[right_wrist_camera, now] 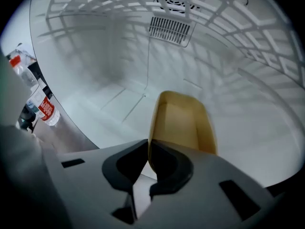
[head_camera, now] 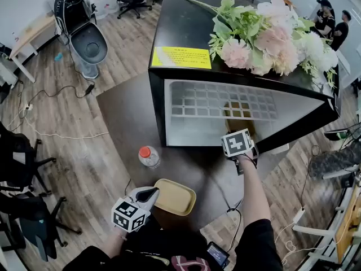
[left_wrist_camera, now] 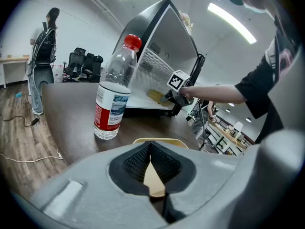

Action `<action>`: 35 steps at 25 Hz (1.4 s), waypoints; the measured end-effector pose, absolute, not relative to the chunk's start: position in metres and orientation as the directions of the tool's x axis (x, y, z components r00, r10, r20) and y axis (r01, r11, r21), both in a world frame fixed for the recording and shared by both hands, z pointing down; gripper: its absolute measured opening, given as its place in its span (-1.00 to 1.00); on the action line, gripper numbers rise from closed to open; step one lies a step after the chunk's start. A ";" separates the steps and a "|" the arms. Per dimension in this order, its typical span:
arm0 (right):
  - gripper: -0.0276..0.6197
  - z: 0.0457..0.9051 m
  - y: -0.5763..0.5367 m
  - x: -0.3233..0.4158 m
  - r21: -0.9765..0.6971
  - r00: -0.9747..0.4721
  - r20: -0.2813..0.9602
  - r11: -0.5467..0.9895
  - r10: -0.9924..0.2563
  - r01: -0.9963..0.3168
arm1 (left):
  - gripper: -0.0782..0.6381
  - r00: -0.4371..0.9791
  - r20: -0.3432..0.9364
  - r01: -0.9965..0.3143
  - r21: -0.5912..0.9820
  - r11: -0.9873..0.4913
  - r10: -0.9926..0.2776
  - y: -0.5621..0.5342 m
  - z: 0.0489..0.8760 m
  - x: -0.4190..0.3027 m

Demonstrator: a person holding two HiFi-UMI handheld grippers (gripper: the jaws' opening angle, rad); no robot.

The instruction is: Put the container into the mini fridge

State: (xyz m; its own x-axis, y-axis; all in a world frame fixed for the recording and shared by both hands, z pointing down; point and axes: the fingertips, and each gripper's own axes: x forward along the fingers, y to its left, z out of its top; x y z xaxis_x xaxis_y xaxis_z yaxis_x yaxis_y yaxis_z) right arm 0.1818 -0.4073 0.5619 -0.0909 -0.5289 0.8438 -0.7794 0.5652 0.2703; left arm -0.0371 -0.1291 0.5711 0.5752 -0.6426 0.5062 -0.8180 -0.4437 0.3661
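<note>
The black mini fridge stands open on the dark table, its white inside facing me. My right gripper reaches into the fridge. In the right gripper view it is shut on the near rim of a tan container, which rests low over the white fridge floor. My left gripper sits at the left edge of a second tan tray on the table. Its pads meet at the tip, and tan shows through the gap behind them. Whether they pinch that tray's rim is unclear.
A water bottle with a red cap stands upright on the table between the tray and the fridge. Artificial flowers and a yellow label lie on the fridge top. Office chairs and cables surround the table, and a person stands at the far left.
</note>
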 end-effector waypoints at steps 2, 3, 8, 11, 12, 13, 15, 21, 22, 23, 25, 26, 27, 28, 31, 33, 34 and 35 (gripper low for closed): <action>-0.81 0.563 -0.407 0.182 0.243 -0.113 0.848 0.569 -0.518 -0.786 | -0.76 0.579 0.507 -0.815 0.367 -0.448 -0.639 -0.129 0.571 -0.036; -0.79 0.562 -0.407 0.183 0.238 -0.118 0.846 0.566 -0.520 -0.789 | -0.76 0.581 0.506 -0.814 0.365 -0.453 -0.637 -0.129 0.570 -0.036; -0.53 0.550 -0.407 0.186 0.228 -0.137 0.806 0.517 -0.576 -0.825 | -0.76 0.585 0.486 -0.811 0.368 -0.455 -0.649 -0.132 0.565 -0.037; -0.39 0.536 -0.400 0.182 0.230 -0.176 0.764 0.518 -0.620 -0.824 | -0.76 0.591 0.472 -0.806 0.378 -0.455 -0.654 -0.133 0.562 -0.037; -0.34 0.530 -0.395 0.179 0.225 -0.198 0.750 0.524 -0.631 -0.821 | -0.76 0.594 0.468 -0.804 0.378 -0.459 -0.654 -0.133 0.561 -0.036; -0.30 0.522 -0.388 0.176 0.220 -0.218 0.736 0.531 -0.641 -0.818 | -0.76 0.597 0.464 -0.801 0.377 -0.464 -0.654 -0.132 0.560 -0.035; -0.30 0.506 -0.373 0.169 0.207 -0.258 0.710 0.544 -0.655 -0.813 | -0.76 0.606 0.457 -0.795 0.377 -0.476 -0.651 -0.130 0.558 -0.035; -0.37 0.457 -0.333 0.151 0.185 -0.353 0.579 0.541 -0.735 -0.821 | -0.76 0.635 0.421 -0.772 0.381 -0.509 -0.648 -0.126 0.548 -0.034; -0.38 0.451 -0.323 0.146 0.175 -0.373 0.561 0.546 -0.739 -0.819 | -0.76 0.639 0.416 -0.769 0.383 -0.512 -0.647 -0.123 0.547 -0.036; -0.38 0.447 -0.313 0.140 0.169 -0.390 0.551 0.556 -0.738 -0.814 | -0.76 0.642 0.413 -0.766 0.385 -0.515 -0.646 -0.120 0.546 -0.038; -0.38 0.443 -0.292 0.128 0.177 -0.409 0.545 0.577 -0.732 -0.798 | -0.76 0.648 0.409 -0.761 0.385 -0.523 -0.642 -0.115 0.544 -0.043; -0.38 0.441 -0.282 0.124 0.183 -0.413 0.545 0.584 -0.730 -0.791 | -0.76 0.652 0.407 -0.758 0.385 -0.527 -0.640 -0.113 0.543 -0.045; -0.38 0.440 -0.272 0.120 0.184 -0.414 0.543 0.585 -0.730 -0.790 | -0.76 0.655 0.405 -0.755 0.386 -0.530 -0.638 -0.110 0.542 -0.047; -0.39 0.441 -0.263 0.118 0.178 -0.413 0.541 0.579 -0.733 -0.796 | -0.76 0.658 0.402 -0.752 0.389 -0.532 -0.636 -0.108 0.542 -0.050; -0.47 0.443 -0.238 0.122 0.120 -0.405 0.524 0.536 -0.749 -0.836 | -0.76 0.671 0.384 -0.740 0.398 -0.542 -0.634 -0.101 0.540 -0.052; -0.48 0.448 -0.220 0.121 0.105 -0.403 0.533 0.530 -0.744 -0.841 | -0.76 0.683 0.377 -0.729 0.398 -0.557 -0.626 -0.097 0.539 -0.052; -0.48 0.452 -0.211 0.118 0.112 -0.402 0.542 0.538 -0.738 -0.836 | -0.76 0.688 0.377 -0.725 0.396 -0.563 -0.621 -0.094 0.539 -0.054; -0.48 0.457 -0.203 0.115 0.120 -0.404 0.551 0.548 -0.730 -0.828 | -0.76 0.692 0.377 -0.721 0.393 -0.570 -0.616 -0.092 0.540 -0.055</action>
